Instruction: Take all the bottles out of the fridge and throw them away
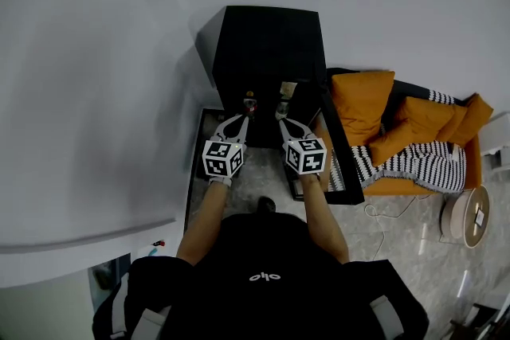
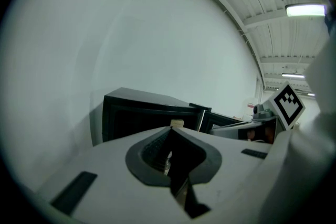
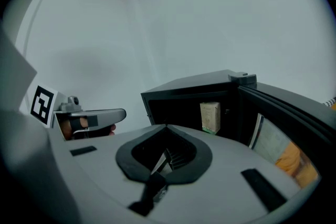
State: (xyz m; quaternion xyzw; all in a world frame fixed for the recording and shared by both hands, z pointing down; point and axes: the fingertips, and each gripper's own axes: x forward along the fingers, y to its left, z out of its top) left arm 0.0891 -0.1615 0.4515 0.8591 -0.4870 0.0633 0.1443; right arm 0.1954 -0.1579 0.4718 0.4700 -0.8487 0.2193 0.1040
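I stand facing the fridge (image 1: 267,44), a small black box against the white wall (image 1: 119,52) at my 12 o'clock. Its door (image 1: 339,163) hangs open, swung out toward my 2 o'clock. I hold both tools low and level at its mouth, side by side and apart.

My left gripper (image 1: 244,119) has its jaws pressed together, tip against tip, with nothing clamped between them. In the left gripper view the closed tips (image 2: 171,129) point at the fridge's dark opening (image 2: 142,118).

My right gripper (image 1: 284,122) is closed too, its jaws meeting at a point (image 3: 166,126) and holding nothing. Past them, at 1 o'clock inside the fridge (image 3: 194,86), a beige carton (image 3: 210,117) stands upright against the back. The door's inner face (image 3: 278,139) is at 3 o'clock.

In the head view a small red-topped thing (image 1: 250,102) sits just beyond my left tips at the fridge's mouth. It is too small for me to tell whether it is a bottle.

At 3 o'clock of the fridge is an orange sofa (image 1: 362,103) with a striped blanket (image 1: 414,163), and a round stool (image 1: 466,217) stands at 4 o'clock.
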